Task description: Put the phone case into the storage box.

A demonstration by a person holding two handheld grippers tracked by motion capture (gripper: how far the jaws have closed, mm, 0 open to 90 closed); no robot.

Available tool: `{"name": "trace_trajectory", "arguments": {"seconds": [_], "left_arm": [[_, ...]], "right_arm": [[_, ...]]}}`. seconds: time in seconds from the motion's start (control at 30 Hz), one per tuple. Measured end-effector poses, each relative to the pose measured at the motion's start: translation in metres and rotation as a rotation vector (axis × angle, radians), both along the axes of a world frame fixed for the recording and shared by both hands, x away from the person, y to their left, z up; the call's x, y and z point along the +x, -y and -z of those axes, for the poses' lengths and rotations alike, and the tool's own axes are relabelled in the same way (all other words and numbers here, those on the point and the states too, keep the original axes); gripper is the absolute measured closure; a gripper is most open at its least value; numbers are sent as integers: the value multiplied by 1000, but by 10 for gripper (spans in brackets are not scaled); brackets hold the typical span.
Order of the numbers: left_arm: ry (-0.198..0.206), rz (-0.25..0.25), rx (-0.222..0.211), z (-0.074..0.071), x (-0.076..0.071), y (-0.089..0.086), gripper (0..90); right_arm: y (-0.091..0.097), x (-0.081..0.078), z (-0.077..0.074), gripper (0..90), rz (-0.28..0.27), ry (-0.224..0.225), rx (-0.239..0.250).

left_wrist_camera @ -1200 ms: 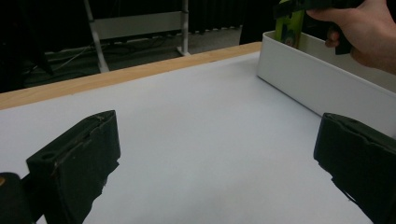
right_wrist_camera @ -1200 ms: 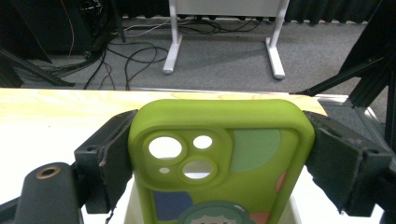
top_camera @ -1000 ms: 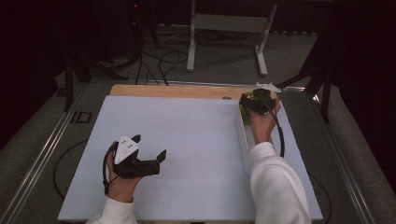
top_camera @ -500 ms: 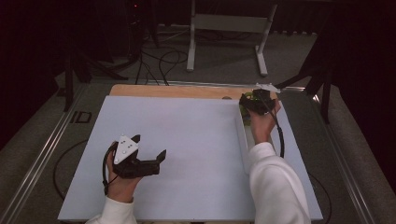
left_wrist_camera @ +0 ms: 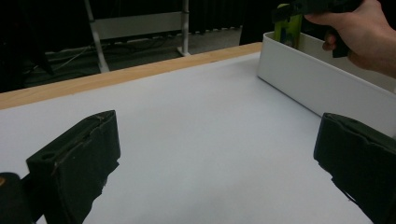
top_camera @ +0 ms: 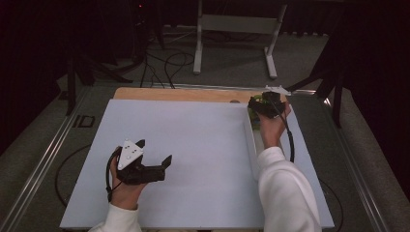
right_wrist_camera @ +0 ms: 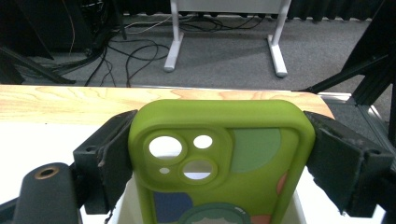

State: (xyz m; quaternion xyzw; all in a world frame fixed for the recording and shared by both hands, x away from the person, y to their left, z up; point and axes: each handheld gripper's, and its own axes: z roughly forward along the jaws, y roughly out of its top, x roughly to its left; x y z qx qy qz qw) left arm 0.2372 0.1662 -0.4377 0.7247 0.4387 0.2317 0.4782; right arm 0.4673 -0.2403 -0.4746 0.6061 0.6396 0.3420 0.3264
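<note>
Right gripper (right_wrist_camera: 219, 154) clamped on both long edges of a green phone case (right_wrist_camera: 219, 163), held upright over the white bin (left_wrist_camera: 322, 88) near the tabletop's (top_camera: 193, 140) far right corner. Left gripper (left_wrist_camera: 215, 158) jaws wide apart, holding nothing, near the front left edge.

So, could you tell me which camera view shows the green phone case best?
The right gripper view: the green phone case sits close up between the right gripper jaws, camera cut-outs plain. The high view shows a small green patch; the left gripper view shows a distant sliver.
</note>
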Motion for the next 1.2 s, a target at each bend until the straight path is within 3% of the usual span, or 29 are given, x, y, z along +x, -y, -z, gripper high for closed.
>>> {"name": "trace_trajectory", "arguments": {"seconds": [0.3,0.57,1.2], "left_arm": [[-2,2,1,0,0,0,13],[-1,1,-1,0,0,-1,13],[1,0,-2,0,0,-1,13]], "right_arm": [[-1,2,1,109,-46,-10,7],[-2,2,1,80,-27,-2,-3],[-5,-1,-3,75,-46,18,8]]}}
